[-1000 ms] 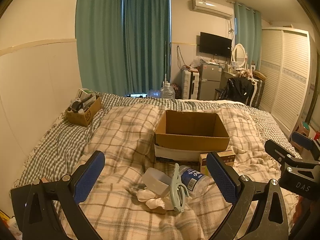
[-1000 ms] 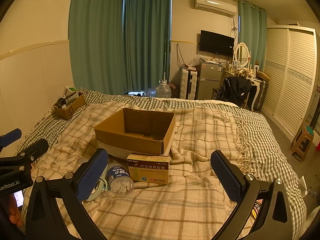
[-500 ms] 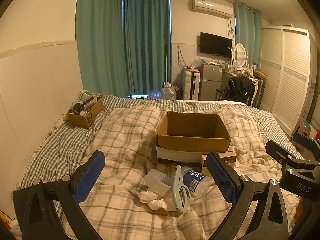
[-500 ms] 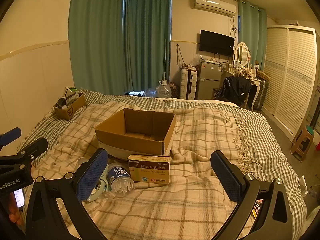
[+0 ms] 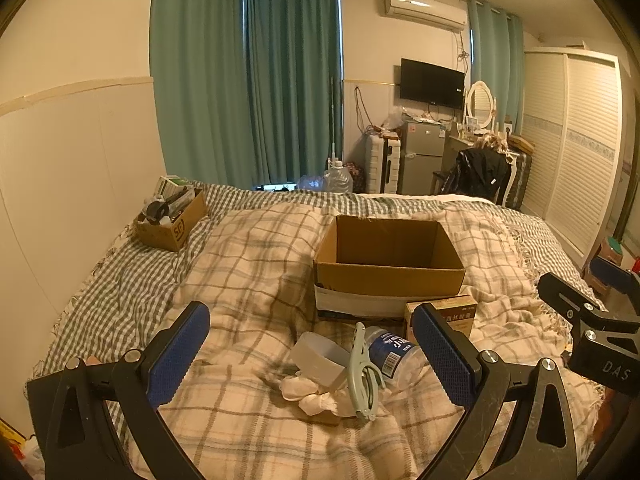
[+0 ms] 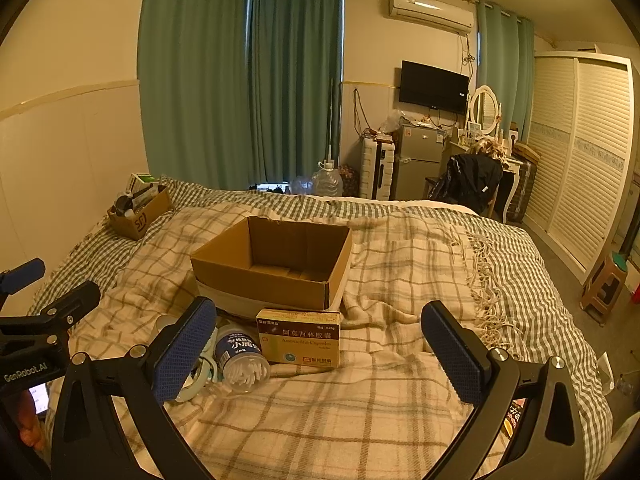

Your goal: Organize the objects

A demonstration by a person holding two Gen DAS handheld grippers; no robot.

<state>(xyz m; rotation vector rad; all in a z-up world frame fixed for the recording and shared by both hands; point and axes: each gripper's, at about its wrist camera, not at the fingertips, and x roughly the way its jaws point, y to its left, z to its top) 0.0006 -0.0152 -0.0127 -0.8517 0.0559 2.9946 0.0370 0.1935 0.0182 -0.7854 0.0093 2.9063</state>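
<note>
The left gripper (image 5: 310, 352) hangs over the near edge of the bed (image 5: 120, 304), jaws spread wide and empty. Its right finger (image 5: 442, 354) hides part of the medicine box (image 5: 456, 308). Between the fingers lie a tape roll (image 5: 320, 358), a crumpled white cloth (image 5: 316, 394), a pale clip (image 5: 362, 376) and a cotton-swab jar (image 5: 394, 356) on the plaid blanket (image 5: 248, 264). The open carton (image 5: 388, 264) sits mid-bed, its floor unseen here. The right gripper (image 6: 314, 348), equally wide and empty, shows the carton's bare floor and the whole box front, but its left finger (image 6: 182, 350) covers the clip. A smaller, filled carton (image 5: 172, 224) stands at the far left edge, before green curtains (image 5: 248, 80).
</note>
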